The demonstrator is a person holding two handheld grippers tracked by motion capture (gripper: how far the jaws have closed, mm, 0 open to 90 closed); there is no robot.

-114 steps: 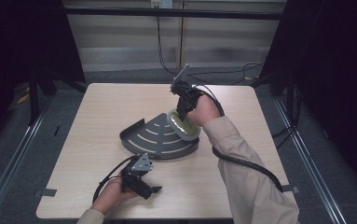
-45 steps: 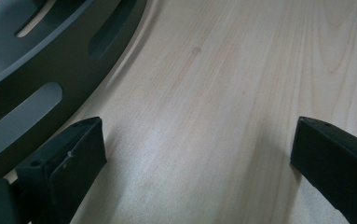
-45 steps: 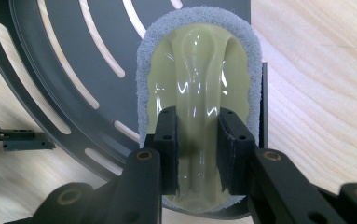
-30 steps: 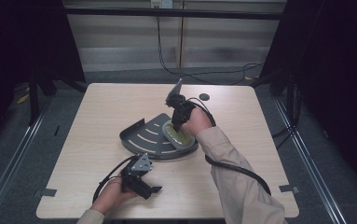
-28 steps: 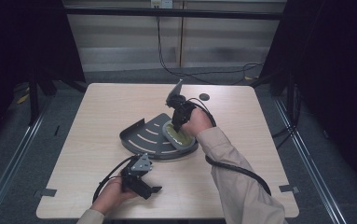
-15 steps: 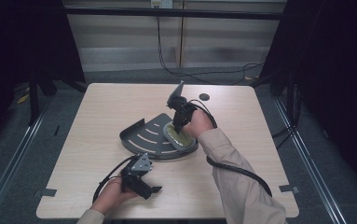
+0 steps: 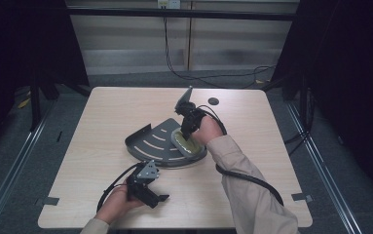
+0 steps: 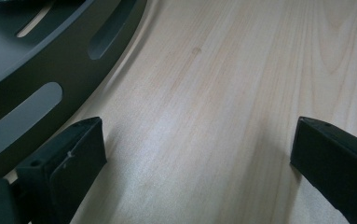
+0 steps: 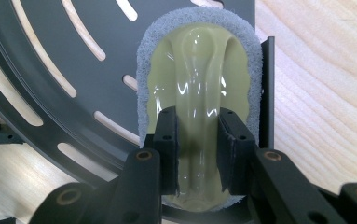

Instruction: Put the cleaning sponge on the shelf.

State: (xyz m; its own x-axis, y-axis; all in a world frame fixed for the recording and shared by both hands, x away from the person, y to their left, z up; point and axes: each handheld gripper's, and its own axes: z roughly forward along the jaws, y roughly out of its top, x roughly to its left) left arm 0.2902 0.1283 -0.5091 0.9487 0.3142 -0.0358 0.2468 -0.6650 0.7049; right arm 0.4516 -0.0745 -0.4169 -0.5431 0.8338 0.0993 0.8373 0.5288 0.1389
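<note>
My right hand-held gripper (image 9: 198, 140) clamps the scrubber's handle (image 9: 199, 116) on the slotted tray (image 9: 50, 60); my left hand-held gripper (image 8: 197, 154) rests open on the bench (image 8: 241, 70).

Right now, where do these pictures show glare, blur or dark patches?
Right gripper view: sharp, with white glints along the glossy handle of the scrubber, pinched by the right gripper. Left gripper view: a soft sheen on the table, the left gripper jaws a bit blurred, the tray dark. High view: the table lit evenly, the surroundings nearly black.
</note>
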